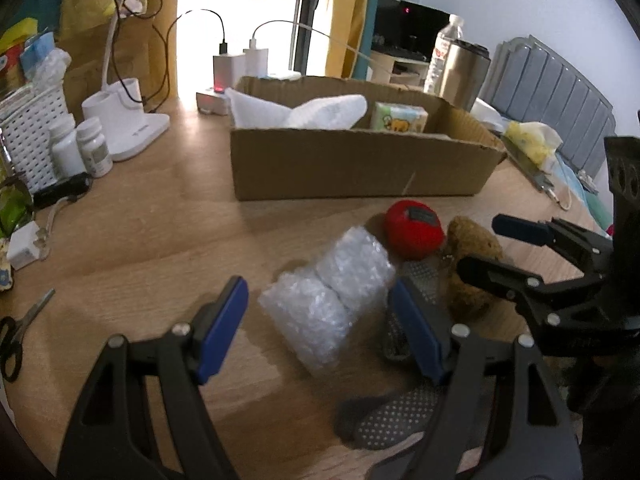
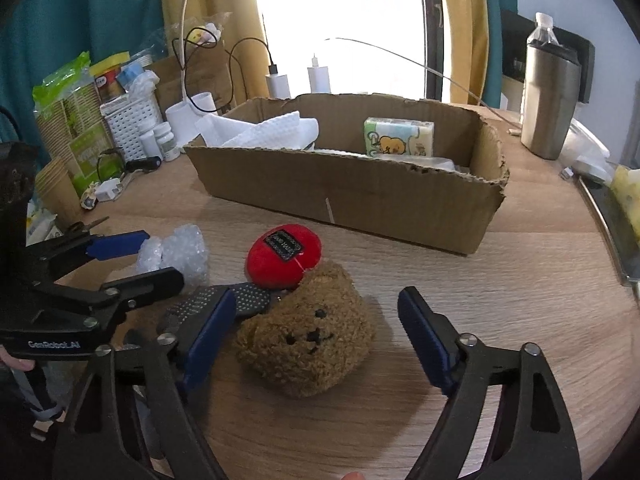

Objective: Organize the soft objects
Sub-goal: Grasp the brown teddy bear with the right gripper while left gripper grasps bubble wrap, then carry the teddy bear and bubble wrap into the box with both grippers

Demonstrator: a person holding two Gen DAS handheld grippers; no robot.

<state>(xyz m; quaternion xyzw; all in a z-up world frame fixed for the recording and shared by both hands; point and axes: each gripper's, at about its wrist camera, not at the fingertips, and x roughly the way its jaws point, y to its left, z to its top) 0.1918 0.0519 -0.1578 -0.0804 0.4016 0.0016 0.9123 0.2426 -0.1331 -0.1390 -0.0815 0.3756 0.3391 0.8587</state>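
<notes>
The left gripper (image 1: 318,330) is held with its jaws spread wide around the bubble-wrap bundle (image 1: 328,300), which lies on the wooden table (image 1: 152,248); the blue pads stand on either side of the bundle and no contact is seen, so nothing is grasped yet. The right gripper (image 2: 316,340) is likewise spread, with the brown teddy-bear head (image 2: 308,336) framed between its fingers and a gap visible at each pad; it too is judged to be released. Just behind the bear, and touching it, a red plush ball (image 2: 285,258) with a black label is seen, and a dark dotted sock (image 2: 236,300) is spread on the table between the two grippers, partly hidden under the left one.

Farther back, the cardboard box (image 2: 360,200) is found open-topped. A white cloth (image 2: 272,132) and a patterned tissue pack (image 2: 398,138) are already lodged inside it, the cloth at its left end, the pack toward the right.

The task is judged to be partly done: two soft things are stowed, while four are left outside on the table. Whether more items are hidden low in the box cannot be told.
</notes>
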